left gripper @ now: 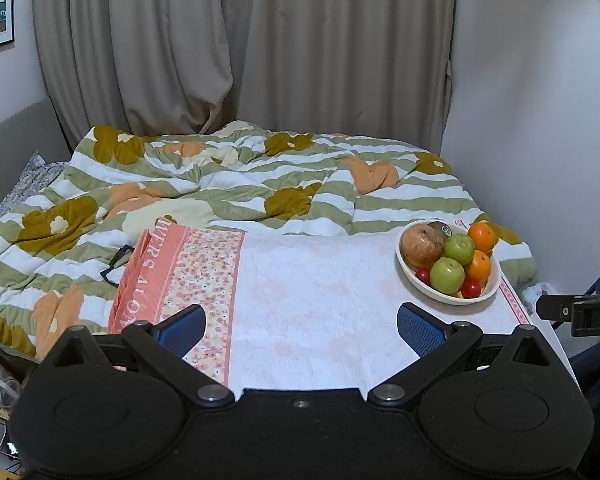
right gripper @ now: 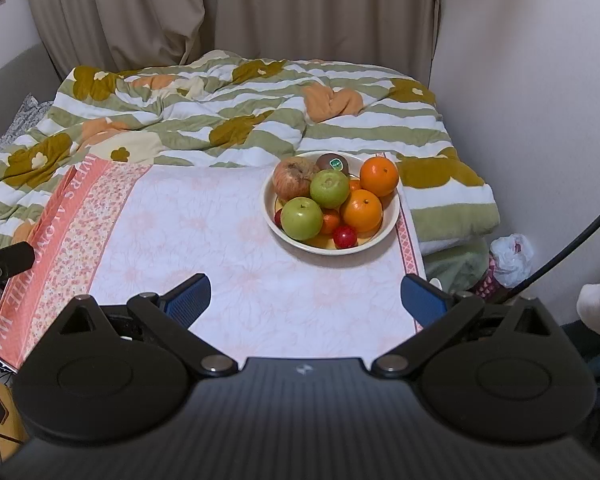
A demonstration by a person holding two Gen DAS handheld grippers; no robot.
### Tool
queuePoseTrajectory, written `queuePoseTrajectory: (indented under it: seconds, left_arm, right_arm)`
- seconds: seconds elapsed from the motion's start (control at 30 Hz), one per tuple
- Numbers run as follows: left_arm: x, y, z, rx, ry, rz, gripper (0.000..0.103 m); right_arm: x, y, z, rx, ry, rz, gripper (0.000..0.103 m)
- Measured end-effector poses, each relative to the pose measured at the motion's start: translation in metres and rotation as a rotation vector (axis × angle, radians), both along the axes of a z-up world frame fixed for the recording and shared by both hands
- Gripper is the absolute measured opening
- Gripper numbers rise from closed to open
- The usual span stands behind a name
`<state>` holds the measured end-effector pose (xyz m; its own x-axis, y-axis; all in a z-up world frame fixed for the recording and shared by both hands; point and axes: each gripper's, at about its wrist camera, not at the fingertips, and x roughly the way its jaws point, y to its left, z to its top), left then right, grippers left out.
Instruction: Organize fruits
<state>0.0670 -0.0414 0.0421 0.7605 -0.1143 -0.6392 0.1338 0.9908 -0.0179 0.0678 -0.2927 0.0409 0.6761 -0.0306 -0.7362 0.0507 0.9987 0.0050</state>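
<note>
Fruits [right gripper: 332, 200] heaped in bowl [right gripper: 394, 216] near counter [right gripper: 220, 240] edge. Left tool [left gripper: 300, 328] and right tool [right gripper: 304, 296] wide, empty. Risk: nudged fruit rolling off.

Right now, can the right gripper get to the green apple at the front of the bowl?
Probably yes. The right gripper is open and the tablecloth between it and the green apple is bare; only the bowl rim lies ahead.

A home bedroom: rumpled duvet [right gripper: 236, 120], drawn curtains [right gripper: 220, 12].
</note>
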Motion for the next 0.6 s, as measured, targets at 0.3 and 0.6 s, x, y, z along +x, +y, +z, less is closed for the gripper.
queuePoseTrajectory:
  seconds: [0.3, 0.6]
  left_arm:
    - [-0.0008, 0.0039, 0.0011, 0.005, -0.009, 0.004, 0.103]
    - [0.0004, 0.0099, 0.0011, 0.008, -0.009, 0.01, 0.103]
  right_arm:
    - [-0.0004, 0.0003, -0.0016, 0.0, 0.001, 0.002, 0.103]
    - [-0.0031, 0.0063, -0.0058, 0.001, 0.003, 0.005, 0.103]
